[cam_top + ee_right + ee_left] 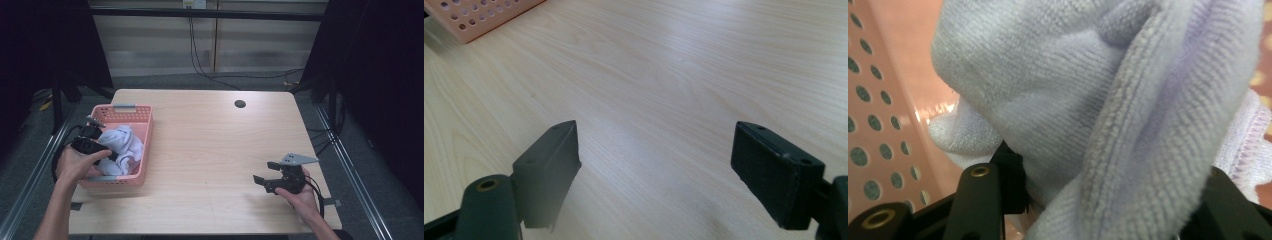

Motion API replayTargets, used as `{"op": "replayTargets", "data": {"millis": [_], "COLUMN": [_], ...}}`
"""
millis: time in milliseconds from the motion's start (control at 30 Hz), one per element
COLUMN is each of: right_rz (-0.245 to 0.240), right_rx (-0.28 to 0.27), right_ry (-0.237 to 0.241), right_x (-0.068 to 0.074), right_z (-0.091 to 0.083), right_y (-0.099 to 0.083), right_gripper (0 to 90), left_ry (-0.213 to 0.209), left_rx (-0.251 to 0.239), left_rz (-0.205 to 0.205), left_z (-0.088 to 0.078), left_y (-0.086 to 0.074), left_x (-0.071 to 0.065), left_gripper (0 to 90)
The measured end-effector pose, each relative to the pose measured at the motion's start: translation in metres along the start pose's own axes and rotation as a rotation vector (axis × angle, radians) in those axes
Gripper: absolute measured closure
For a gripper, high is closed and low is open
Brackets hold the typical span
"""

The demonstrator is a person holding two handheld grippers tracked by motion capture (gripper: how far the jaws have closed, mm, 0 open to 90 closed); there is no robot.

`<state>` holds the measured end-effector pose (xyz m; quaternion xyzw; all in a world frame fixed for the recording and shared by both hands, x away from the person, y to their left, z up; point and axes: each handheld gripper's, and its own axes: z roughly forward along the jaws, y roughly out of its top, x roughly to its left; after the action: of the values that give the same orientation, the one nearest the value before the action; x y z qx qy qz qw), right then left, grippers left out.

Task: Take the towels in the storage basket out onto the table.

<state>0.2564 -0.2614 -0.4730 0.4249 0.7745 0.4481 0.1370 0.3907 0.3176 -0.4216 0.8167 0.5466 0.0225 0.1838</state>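
Pale lilac cloth (122, 145) is heaped in the pink basket (146, 145) at nine o'clock on the wooden surface (210, 145) in the high view; the left gripper (102, 152) reaches into it, the right gripper (264, 181) sits at four o'clock, well apart. In the left gripper view, its fingers (979, 200) pinch a fold of cloth (1098, 115), basket wall (878, 125) at nine o'clock. In the right gripper view, its fingers (549, 167) stand wide apart over bare surface (659, 75); basket corner (479, 17) at eleven o'clock.

A recording lab or studio setup, by the look of it: a bare wooden table (210, 145) on grey floor, black curtains (380, 65) hanging either side of it, cables (200, 60) trailing down the panelled wall behind it.
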Motion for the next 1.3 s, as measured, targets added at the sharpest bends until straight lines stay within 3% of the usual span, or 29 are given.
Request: {"op": "replayTargets", "data": {"millis": [233,367,567,667,833,1067,1300], "right_rz": [-0.002,-0.002,-0.004,-0.003,-0.002,-0.003,-0.003], "right_rx": [-0.002,-0.002,-0.004,-0.007,-0.005,-0.004,-0.005], "right_ry": [0.001,0.001,0.009,0.009,0.011,0.006,0.006], "right_x": [0.0,0.0,0.0,0.0,0.0,0.0,0.0], "right_z": [-0.001,-0.001,-0.001,-0.001,-0.001,-0.002,-0.002], "right_y": [0.0,0.0,-0.001,0.0,-0.001,-0.001,-0.001], "right_gripper": [19.4,19.5,19.6,19.6,19.6,19.6,19.7], "left_ry": [-0.023,-0.013,-0.021,-0.037,-0.051,-0.058,-0.066], "left_rx": [-0.082,-0.135,-0.151,-0.183,-0.199,-0.27,-0.319], "left_rz": [0.026,0.02,0.029,0.022,0.05,0.029,0.048], "left_z": [-0.023,-0.031,-0.038,-0.044,-0.052,-0.074,-0.094], "left_y": [-0.003,-0.006,-0.008,-0.008,-0.008,-0.004,0.002], "left_x": [0.0,-0.001,0.0,0.001,-0.001,-0.002,-0.007], "left_gripper": [48.7,48.7,48.7,48.7,48.6,48.7,48.7]}}
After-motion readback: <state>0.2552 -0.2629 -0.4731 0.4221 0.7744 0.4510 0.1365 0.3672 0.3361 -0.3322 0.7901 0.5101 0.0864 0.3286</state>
